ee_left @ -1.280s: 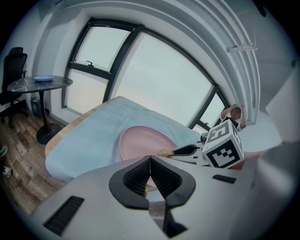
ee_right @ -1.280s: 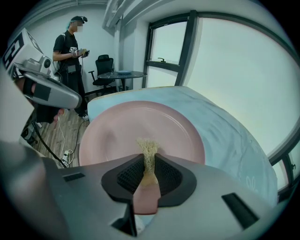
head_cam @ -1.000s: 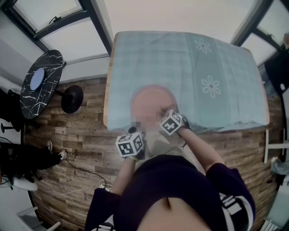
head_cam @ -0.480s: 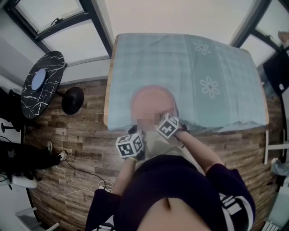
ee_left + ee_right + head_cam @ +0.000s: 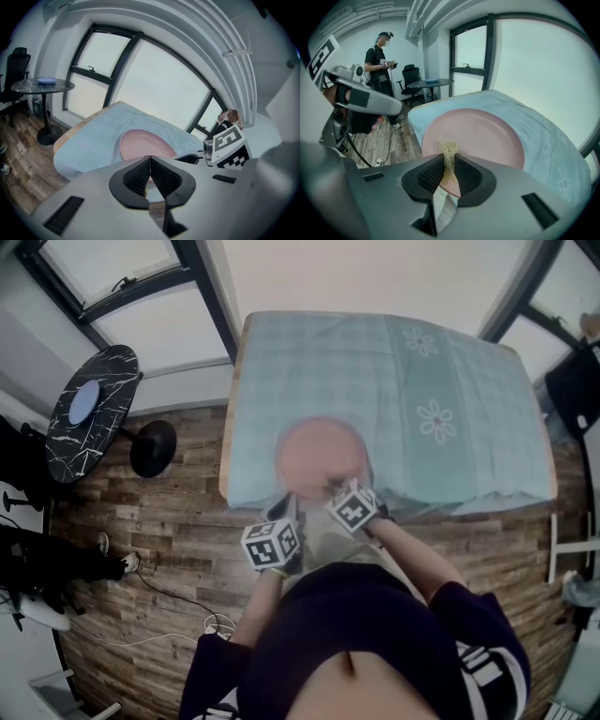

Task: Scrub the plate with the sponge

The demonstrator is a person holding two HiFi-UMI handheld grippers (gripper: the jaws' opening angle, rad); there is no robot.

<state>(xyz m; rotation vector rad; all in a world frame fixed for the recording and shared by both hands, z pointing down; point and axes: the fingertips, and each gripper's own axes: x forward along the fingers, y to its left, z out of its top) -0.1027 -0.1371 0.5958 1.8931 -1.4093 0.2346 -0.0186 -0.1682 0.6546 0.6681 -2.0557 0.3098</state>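
1. The right gripper (image 5: 449, 164) is clamped on the sponge (image 5: 448, 149). The sponge is a thin, pale-yellow, fibrous pad that stands up between the ribbed black pads and frays out above them.
2. The sponge's frayed end lies over the near left part of the plate (image 5: 483, 136). Whether it presses on the surface or sits just above it cannot be told.
3. The left gripper (image 5: 150, 161) has its jaws drawn together to a thin line. A sliver of pink plate rim shows pinched between them at the plate's near edge.
4. The two grippers sit close side by side at the plate's near rim, the left one at its near-left edge and the right one just beside it. In the left gripper view, the right gripper's marker cube shows just right of the plate.
5. The plate is pink, round and shallow, with nothing on it but the sponge end. It rests close to the near edge of the table (image 5: 228, 427), whose wooden rim shows along the left side.
6. Under the plate is a pale blue-green checked cloth (image 5: 450, 381) with white flower prints, covering the tabletop.
7. A wooden plank floor (image 5: 169, 521) surrounds the table.
8. To the left, well apart from the table, a round black marbled side table (image 5: 103, 390) stands by the windows (image 5: 122, 287). A blue disc (image 5: 77, 401) lies on it.
9. In the right gripper view, a person (image 5: 379, 61) in dark clothes stands far back in the room. A black office chair (image 5: 411, 75) is just beside them.
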